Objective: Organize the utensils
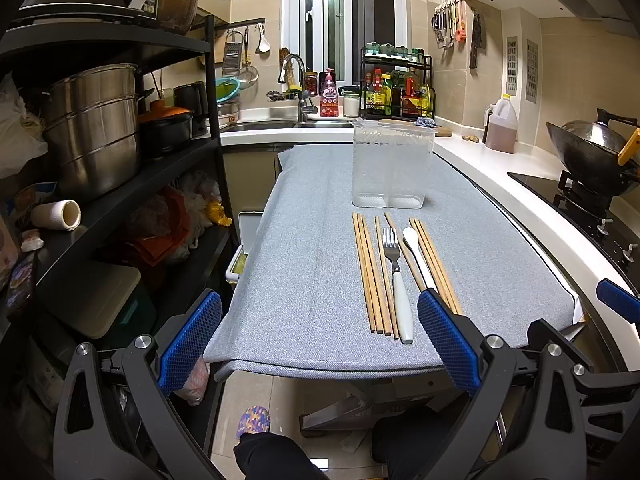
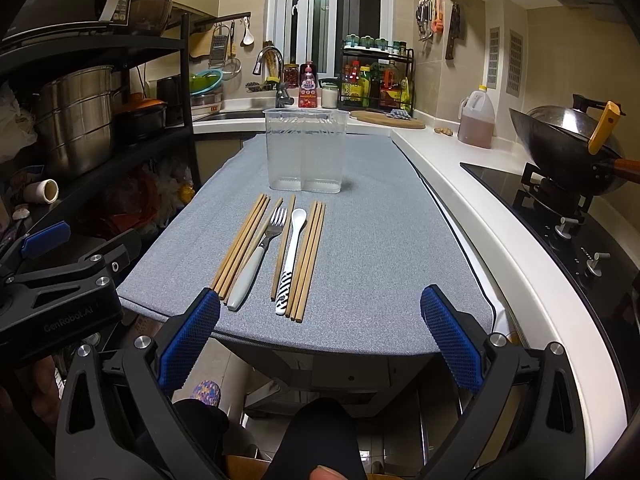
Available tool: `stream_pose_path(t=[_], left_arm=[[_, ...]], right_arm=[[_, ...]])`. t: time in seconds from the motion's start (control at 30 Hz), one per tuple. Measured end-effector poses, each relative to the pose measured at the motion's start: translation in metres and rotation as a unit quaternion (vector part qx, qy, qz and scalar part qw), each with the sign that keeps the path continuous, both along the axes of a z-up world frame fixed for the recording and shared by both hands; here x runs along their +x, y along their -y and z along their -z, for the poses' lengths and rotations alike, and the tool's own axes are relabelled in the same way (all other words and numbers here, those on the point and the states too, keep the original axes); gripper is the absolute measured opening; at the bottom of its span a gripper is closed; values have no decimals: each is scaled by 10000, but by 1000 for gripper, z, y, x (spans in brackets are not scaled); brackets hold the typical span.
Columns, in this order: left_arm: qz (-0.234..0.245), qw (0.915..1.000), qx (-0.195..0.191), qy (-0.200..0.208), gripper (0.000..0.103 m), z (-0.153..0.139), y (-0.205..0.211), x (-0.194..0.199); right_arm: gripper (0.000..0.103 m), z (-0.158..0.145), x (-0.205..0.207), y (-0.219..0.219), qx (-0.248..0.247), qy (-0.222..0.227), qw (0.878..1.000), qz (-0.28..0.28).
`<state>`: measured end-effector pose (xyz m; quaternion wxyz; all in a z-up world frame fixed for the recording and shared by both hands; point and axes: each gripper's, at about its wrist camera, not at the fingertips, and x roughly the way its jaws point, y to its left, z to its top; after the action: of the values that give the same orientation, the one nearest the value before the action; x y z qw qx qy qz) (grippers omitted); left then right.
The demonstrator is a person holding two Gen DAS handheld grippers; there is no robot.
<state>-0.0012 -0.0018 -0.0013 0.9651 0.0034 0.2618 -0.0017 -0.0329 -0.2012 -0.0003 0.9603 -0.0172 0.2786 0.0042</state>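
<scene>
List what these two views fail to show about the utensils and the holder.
- Spoon handle end: in the left wrist view, hidden behind the left claw's right finger.
- Near ends of the left chopsticks: in the right wrist view, covered by the right claw's left finger.
- Clear holder: its frosted walls blur the inside in both views.
- Bottle labels on the spice rack: too small to read.

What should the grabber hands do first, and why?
Probably the right gripper should move forward and down to the chopsticks at the right of the row. Both grippers have open jaws and hold nothing, every utensil lies flat on the grey cloth, and the clear two-part holder behind them stands empty. The left gripper sits just as far back.
</scene>
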Motion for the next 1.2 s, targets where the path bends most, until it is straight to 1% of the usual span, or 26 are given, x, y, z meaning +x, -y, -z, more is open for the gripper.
stream_pose_path(t=[0.9, 1.0, 1.07, 1.2], left_arm=[[-13, 10000, -14, -27, 95, 4, -1, 1], [-9, 9999, -64, -97, 95, 7, -4, 6], [-43, 9999, -90, -138, 95, 11, -7, 10], [-116, 9997, -36, -196, 95, 22, -11, 19]], right_arm=[[98, 0, 3, 4, 54, -2, 10000, 62], [98, 3, 11, 11, 111, -26, 9998, 152], [98, 8, 16, 14, 62, -43, 9998, 196], [98, 20, 29, 17, 72, -108, 9997, 216]])
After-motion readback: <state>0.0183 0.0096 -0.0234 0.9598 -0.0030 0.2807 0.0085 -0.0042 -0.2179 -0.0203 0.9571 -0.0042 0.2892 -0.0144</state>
